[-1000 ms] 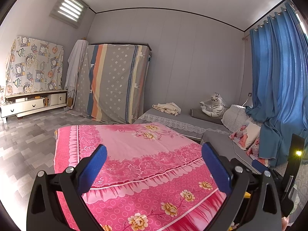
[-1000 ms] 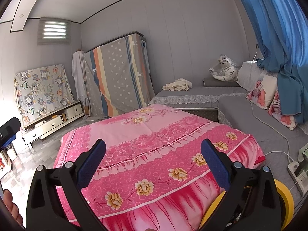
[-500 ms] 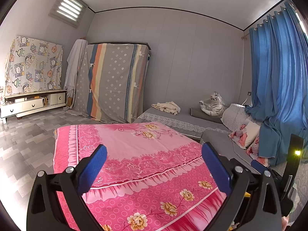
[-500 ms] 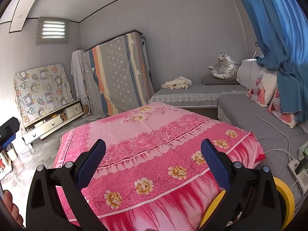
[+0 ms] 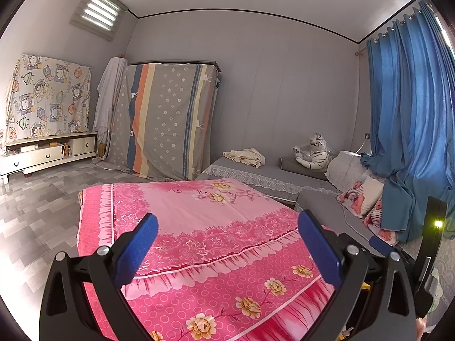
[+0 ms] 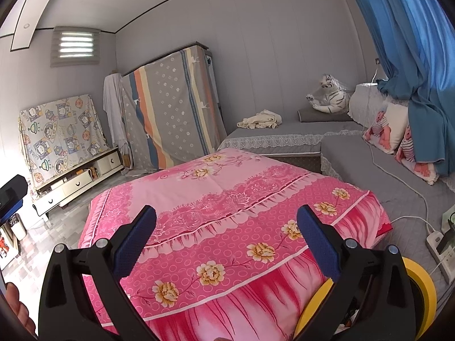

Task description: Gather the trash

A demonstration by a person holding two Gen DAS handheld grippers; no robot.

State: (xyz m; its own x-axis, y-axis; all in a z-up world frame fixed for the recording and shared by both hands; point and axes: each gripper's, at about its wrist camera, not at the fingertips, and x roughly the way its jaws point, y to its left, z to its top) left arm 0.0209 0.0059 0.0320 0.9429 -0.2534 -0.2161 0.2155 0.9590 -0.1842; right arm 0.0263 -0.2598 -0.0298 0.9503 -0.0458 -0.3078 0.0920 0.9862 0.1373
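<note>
No piece of trash shows on the pink flowered cloth (image 5: 204,227) that covers the low table in front of me. My left gripper (image 5: 226,227) is open and empty, held above the cloth's near part. My right gripper (image 6: 226,221) is also open and empty above the same cloth (image 6: 227,199). A yellow-rimmed bin (image 6: 423,292) sits low at the right in the right wrist view, partly hidden behind my right finger; what it holds cannot be seen.
A grey L-shaped couch (image 5: 273,173) runs along the back and right, with a toy tiger (image 5: 315,153), a cream cloth (image 5: 247,156) and pillows (image 6: 389,130). A power strip (image 6: 440,247) and cable lie on the couch. Covered furniture (image 5: 167,122), a low cabinet (image 5: 48,153) and blue curtains (image 5: 409,113) stand around.
Both grippers stay open. The views have shifted only slightly; the scene is almost the same.
</note>
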